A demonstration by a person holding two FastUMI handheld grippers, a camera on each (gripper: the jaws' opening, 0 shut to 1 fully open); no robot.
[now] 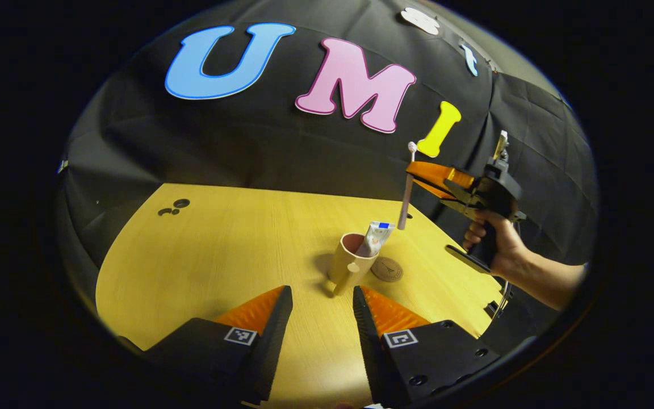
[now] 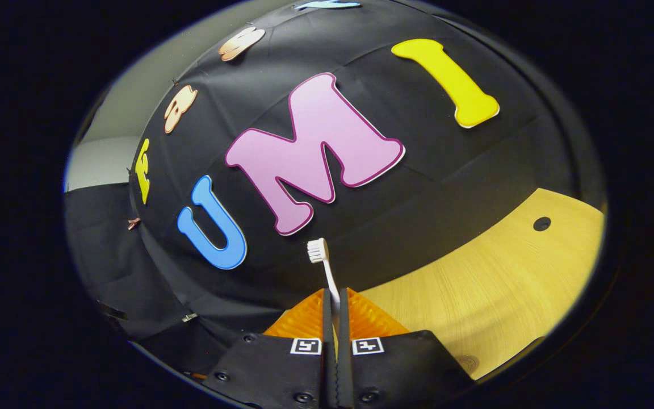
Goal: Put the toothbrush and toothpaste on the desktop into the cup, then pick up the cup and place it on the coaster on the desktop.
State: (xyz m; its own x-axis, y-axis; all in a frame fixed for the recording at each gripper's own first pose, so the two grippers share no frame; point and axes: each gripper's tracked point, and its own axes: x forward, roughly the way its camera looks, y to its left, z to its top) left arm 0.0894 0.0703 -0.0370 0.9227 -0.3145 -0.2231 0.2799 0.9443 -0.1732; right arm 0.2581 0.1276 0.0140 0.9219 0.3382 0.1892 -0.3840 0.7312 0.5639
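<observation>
Nearby, coaster [image 1: 386, 268] beside cup [image 1: 349, 264].

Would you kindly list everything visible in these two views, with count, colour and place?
tan ceramic cup: one, tan, mid-desk, holding the toothpaste.
white toothpaste tube: one, white with blue, standing in the cup.
white plastic toothbrush: one, white, held upright above the cup, bristles up.
round brown coaster: one, brown, right beside the cup.
yellow wooden desktop: one, yellow.
left hand-held gripper: one, open, before the cup.
right hand-held gripper: one, shut on the toothbrush.
person's hand: one, holding the right gripper.
</observation>
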